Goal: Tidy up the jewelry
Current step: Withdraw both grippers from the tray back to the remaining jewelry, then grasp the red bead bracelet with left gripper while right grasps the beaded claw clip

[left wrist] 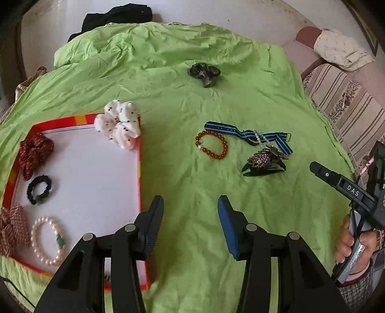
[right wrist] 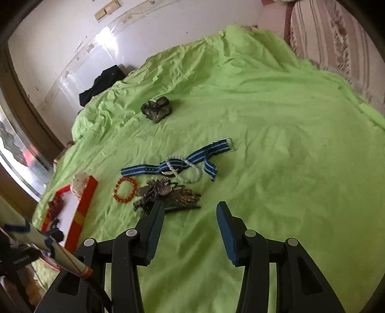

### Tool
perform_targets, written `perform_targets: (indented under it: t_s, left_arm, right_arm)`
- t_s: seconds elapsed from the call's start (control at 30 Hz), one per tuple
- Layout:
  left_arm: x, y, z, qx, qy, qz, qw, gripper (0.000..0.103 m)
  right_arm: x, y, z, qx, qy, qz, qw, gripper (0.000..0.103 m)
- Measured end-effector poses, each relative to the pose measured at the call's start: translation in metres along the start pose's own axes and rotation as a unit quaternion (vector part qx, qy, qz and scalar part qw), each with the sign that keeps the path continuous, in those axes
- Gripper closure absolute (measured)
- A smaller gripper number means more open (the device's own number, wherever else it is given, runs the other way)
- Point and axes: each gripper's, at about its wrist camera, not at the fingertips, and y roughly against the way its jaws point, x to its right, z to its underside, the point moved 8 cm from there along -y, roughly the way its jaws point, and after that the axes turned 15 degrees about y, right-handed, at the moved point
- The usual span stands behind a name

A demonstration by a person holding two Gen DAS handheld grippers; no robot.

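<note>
A white board with a red-orange border lies on the green sheet at left. On it are a red scrunchie, a black hair tie, a pearl bracelet and a brown scrunchie. A white scrunchie sits on its far corner. On the sheet lie an amber bead bracelet, a blue striped strap, a jewelled hair claw and a dark scrunchie. My left gripper is open and empty. My right gripper is open, just short of the claw.
A white bead bracelet lies over the strap. Black cloth lies at the far left edge of the bed. A striped sofa stands to the right. The green sheet is wrinkled.
</note>
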Motion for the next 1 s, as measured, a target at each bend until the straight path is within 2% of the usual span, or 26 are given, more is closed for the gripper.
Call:
perform_targets:
  t_s: [0.13, 0.33, 0.5, 0.6, 0.87, 1.0]
  left_arm:
    - [0.004, -0.016, -0.012, -0.005, 0.016, 0.006, 0.9998, 0.058]
    - [0.009, -0.056, -0.038, -0.028, 0.055, 0.017, 0.9980, 0.058]
    - [0.018, -0.097, -0.048, -0.059, 0.081, 0.028, 0.9945, 0.058]
    - [0.022, -0.117, -0.052, -0.068, 0.086, 0.030, 0.9935, 0.058]
    - [0.030, -0.139, -0.064, -0.071, 0.089, 0.052, 0.9921, 0.058]
    - [0.032, -0.144, -0.064, -0.067, 0.083, 0.053, 0.9928, 0.057]
  right_arm:
    - [-0.003, -0.019, -0.001, -0.008, -0.015, -0.040, 0.999, 0.054]
    - [-0.011, -0.027, 0.011, -0.015, -0.019, -0.087, 0.996, 0.048]
    - [-0.014, -0.032, 0.015, -0.016, -0.065, -0.145, 0.987, 0.041]
    - [-0.013, -0.038, 0.016, -0.016, -0.108, -0.178, 0.978, 0.037]
    - [-0.009, -0.063, 0.011, -0.014, -0.177, -0.202, 0.963, 0.033]
    - [-0.009, -0.075, 0.007, -0.016, -0.187, -0.199, 0.962, 0.032]
